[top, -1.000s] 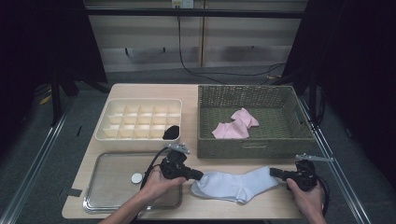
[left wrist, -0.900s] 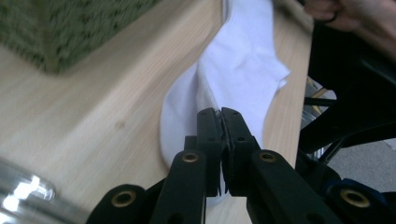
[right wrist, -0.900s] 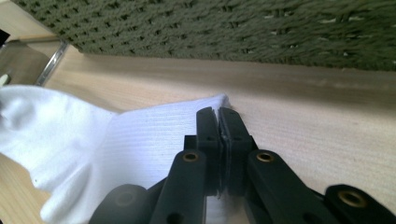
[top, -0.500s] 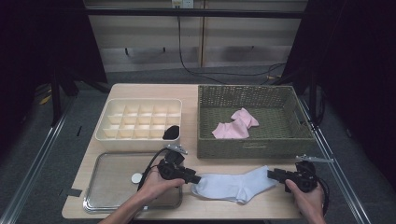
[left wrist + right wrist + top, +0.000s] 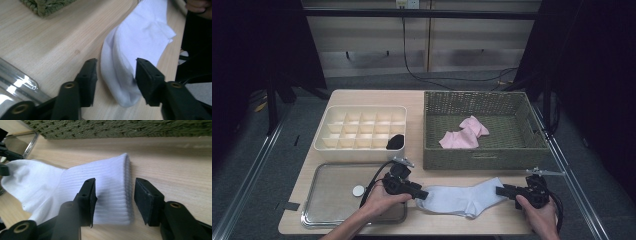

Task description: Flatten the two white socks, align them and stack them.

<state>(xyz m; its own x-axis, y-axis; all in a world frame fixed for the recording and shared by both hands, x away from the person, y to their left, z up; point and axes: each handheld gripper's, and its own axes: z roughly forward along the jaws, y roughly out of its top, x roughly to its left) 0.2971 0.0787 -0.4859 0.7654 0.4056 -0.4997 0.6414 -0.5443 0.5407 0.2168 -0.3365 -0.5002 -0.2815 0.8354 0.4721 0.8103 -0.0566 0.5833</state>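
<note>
The wooden table [image 5: 422, 102] carried everything. Largest on it was the green wicker basket [image 5: 484, 155] at the far right, holding a pink sock [image 5: 464, 133]. Beside the basket sat the cream divider box [image 5: 360, 127], with a black item [image 5: 395, 142] in one near compartment. In front of that box lay a metal tray [image 5: 332, 200] with a small white disc [image 5: 358, 190] on it.

The white sock [image 5: 461, 198] lay flat on the table's near edge, between tray and right hand, in front of the basket.

The left gripper [image 5: 116, 72] was spread wide, its jaws straddling the toe end of the sock; the right-hand jaw overlapped the fabric's edge, while the other stood just clear of it on bare wood. Nothing was clamped.

The right gripper [image 5: 114, 195] was likewise released, jaws well apart across the ribbed cuff [image 5: 117, 192]; one jaw sat over the ribbing, the other beyond the cuff's edge above the table.
</note>
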